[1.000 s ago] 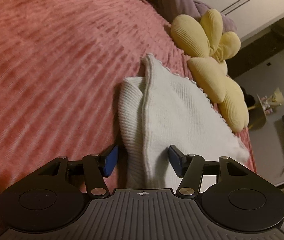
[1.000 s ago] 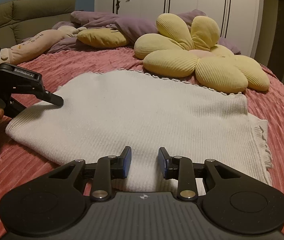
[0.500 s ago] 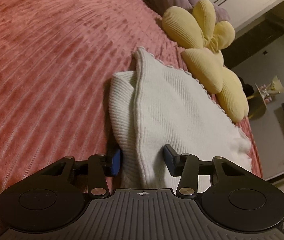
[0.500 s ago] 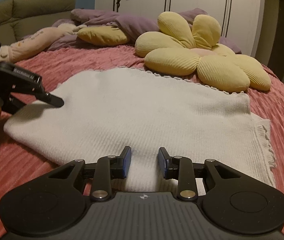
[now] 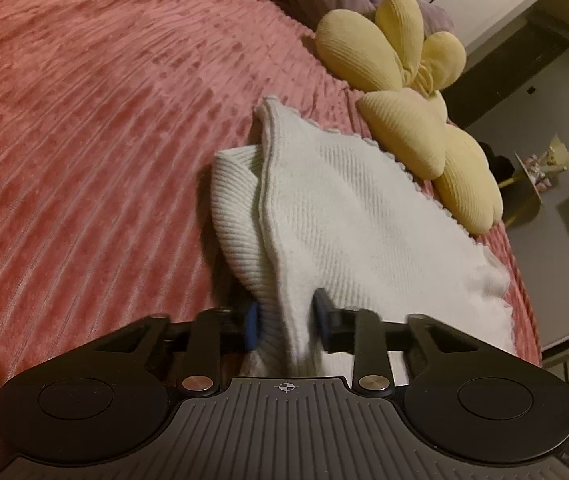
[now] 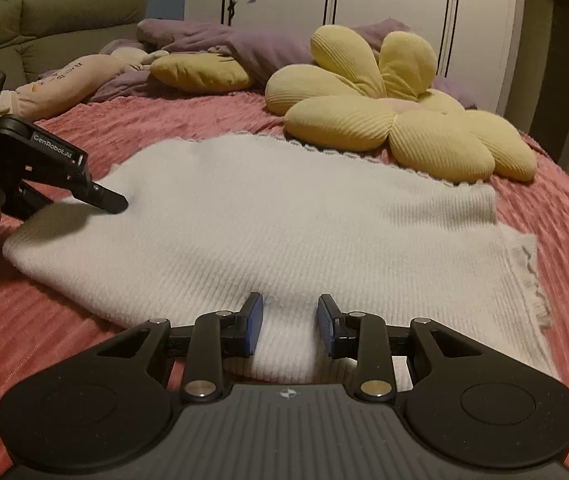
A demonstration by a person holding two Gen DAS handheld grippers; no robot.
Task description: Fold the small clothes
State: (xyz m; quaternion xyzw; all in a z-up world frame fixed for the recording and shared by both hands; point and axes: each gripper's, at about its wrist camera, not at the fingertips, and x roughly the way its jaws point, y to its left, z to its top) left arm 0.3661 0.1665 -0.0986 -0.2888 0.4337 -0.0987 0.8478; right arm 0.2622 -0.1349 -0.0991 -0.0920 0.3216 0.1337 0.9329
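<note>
A white knitted garment (image 6: pixel 284 216) lies folded on the pink bedspread (image 6: pixel 24 320); in the left wrist view it (image 5: pixel 348 216) stretches away from me, with a ribbed layer under the top one. My left gripper (image 5: pixel 284 320) has narrowed onto the garment's near left edge, with cloth bunched between its blue pads; it also shows at the left of the right wrist view (image 6: pixel 100 200), one finger above the cloth. My right gripper (image 6: pixel 289 322) sits at the garment's near edge, with its jaws partly open and cloth between the pads, which stand apart from it.
A yellow flower-shaped cushion (image 6: pixel 396 120) lies just behind the garment. Purple bedding (image 6: pixel 244 46), a yellow pillow (image 6: pixel 200 74) and a pale plush toy (image 6: pixel 68 84) lie farther back. White wardrobe doors (image 6: pixel 364 0) stand behind the bed.
My left gripper's jaws have closed in on the garment's left edge and gathered the cloth. My right gripper has stayed at the near edge with little change.
</note>
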